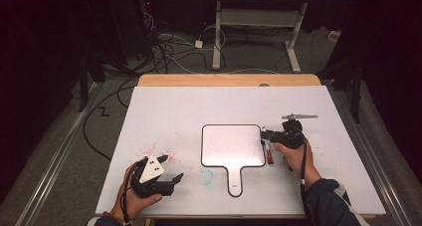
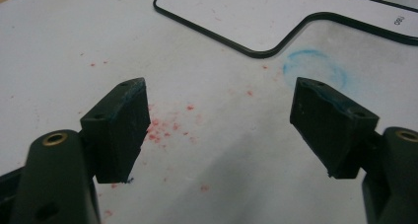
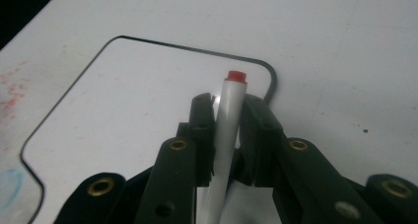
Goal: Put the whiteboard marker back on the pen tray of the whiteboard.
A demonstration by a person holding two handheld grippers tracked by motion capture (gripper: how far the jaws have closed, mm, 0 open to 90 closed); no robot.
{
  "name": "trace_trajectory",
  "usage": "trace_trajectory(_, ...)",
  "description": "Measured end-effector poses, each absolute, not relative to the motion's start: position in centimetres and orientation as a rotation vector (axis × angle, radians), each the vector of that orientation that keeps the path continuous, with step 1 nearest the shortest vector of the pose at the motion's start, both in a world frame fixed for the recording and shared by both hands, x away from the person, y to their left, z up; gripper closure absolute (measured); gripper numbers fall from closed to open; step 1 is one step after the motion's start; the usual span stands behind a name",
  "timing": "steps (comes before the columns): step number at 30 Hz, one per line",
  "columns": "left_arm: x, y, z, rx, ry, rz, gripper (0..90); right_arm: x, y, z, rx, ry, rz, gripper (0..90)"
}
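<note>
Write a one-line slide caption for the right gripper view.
Right tongs clamp a white marker with a red end above the small handled whiteboard.

The marker's (image 3: 227,135) lower barrel is hidden behind the right gripper (image 3: 227,120); the paddle whiteboard (image 2: 256,14) is cut off by the frame's top edge

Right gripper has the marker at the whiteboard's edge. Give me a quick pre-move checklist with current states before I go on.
1. Marker between the right gripper pads: ok, jaws closed on its white barrel.
2. Marker's visible red end clear of the jaws: ok; cap or tip, cannot tell.
3. Whiteboard flat on the table, handle toward the person: ok.
4. Whiteboard surface clean: not ok, faint red smears.
5. Left gripper empty and clear of the board: ok, jaws open over red specks.
6. Board held steady: not ok, nothing holds it.
</note>
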State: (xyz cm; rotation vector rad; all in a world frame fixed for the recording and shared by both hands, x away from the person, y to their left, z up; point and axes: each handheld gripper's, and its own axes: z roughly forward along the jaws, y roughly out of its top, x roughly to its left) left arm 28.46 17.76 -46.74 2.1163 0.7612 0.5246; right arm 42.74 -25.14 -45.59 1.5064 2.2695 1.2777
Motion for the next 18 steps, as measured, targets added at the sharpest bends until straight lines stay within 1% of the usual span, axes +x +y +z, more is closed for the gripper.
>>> trace_trajectory(8,28.6,17.5,-46.7,2.129,0.747,0.524,22.0,43.4,-24.3,-46.8,1.47,2.275,1.167,71.6)
trace_trajectory(18,28.8,17.4,-46.9,2.142,0.746,0.508,22.0,43.3,-24.0,-47.0,1.349,2.287,1.055,62.3)
